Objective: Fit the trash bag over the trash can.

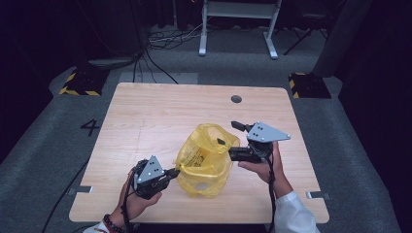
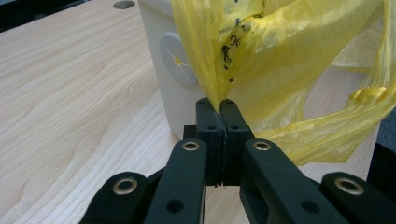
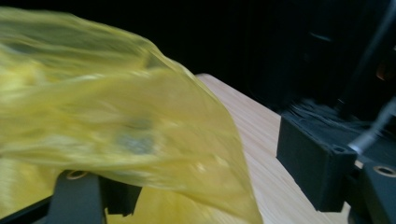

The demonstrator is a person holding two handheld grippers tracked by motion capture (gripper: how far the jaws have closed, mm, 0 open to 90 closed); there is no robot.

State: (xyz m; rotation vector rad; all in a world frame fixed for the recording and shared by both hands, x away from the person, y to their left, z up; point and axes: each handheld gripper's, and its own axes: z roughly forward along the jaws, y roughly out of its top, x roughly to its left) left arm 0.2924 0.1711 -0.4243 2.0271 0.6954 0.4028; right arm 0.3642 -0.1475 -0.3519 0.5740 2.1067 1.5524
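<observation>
Yellow plastic bag (image 1: pixel 204 160): thin, see-through, printed with black lettering, standing crumpled on the near half of the tabletop (image 1: pixel 145 116), between the two grippers. Mouth faces up and gapes loosely. Seen in the left gripper view, the film (image 2: pixel 280 60) hangs over one side of the tub and a twisted handle loop trails off toward the right edge of that view

White tub (image 2: pixel 173 70): a plain plastic container with a round embossed mark on its wall, standing upright on the tabletop, partly draped by the bag. What is inside it cannot be told. In the high view a pale shape shows through the lower part of the bag

Left gripper (image 1: pixel 171 173): held in the person's left hand, at the bag's near left side. Jaws pressed fully together, pinching a gathered fold of the bag's film between the pads (image 2: pixel 208 122)

Right gripper (image 1: pixel 227 134): held in the person's right hand, at the bag's right rim. Jaws stand wide apart. In the right gripper view, blurred, the yellow film (image 3: pixel 140 140) billows across and over one jaw, while the other jaw is clear of it; the pads do not press on it

Tabletop: pale wood, with a round cable hole (image 1: pixel 236 99) near the far edge
</observation>
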